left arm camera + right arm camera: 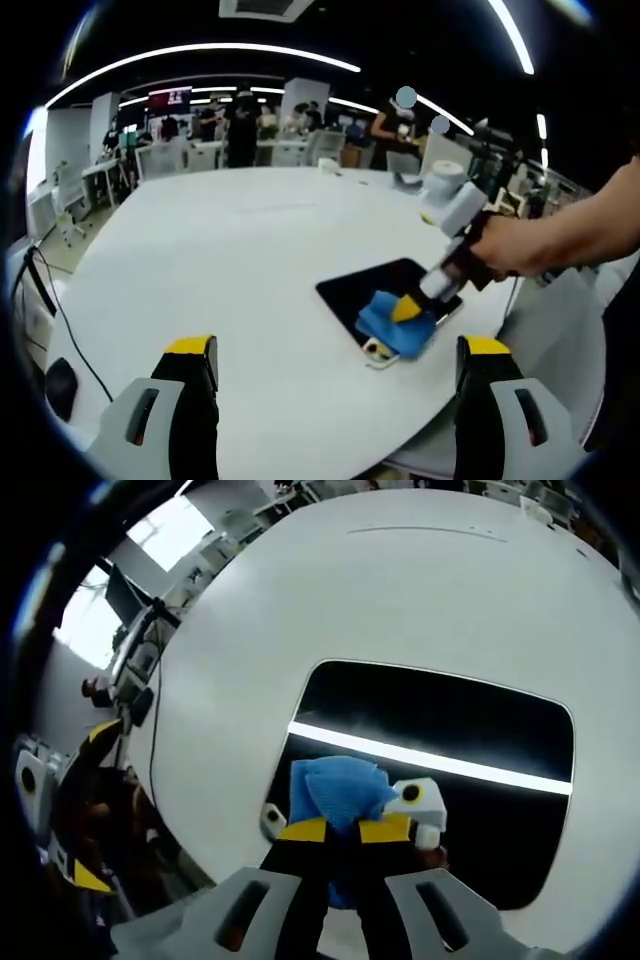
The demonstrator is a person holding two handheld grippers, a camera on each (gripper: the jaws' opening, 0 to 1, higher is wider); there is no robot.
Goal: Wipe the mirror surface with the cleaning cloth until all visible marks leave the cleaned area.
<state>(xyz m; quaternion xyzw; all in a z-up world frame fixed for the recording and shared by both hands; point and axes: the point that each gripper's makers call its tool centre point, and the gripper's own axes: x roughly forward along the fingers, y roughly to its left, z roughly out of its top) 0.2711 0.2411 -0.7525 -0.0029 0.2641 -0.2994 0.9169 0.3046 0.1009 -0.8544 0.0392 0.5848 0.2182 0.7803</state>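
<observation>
Right gripper view looks down its own right claw, whose yellow-tipped jaws are pressed together on a bunched blue cloth and hold it against the near part of a dark mirror. The mirror lies flat on the white counter, near its edge, and reflects a bright ceiling light as a white stripe. A small white piece with a dark dot sits just beside the cloth; what it is cannot be told.

Left gripper view shows the same cloth on the mirror, with a person's hand driving the right claw down onto it. The left claw hangs over bare counter, well apart from the mirror, jaws spread and holding nothing.

The cloth looks soft, light and floppy, so it is best pinched at a gathered fold, leaving a loose pad underneath to drag. The mirror is stiff, smooth and probably fragile and slippery; it may slide on the counter under a push, so pressure should stay gentle and flat. Marks on the glass are too faint here to judge.
</observation>
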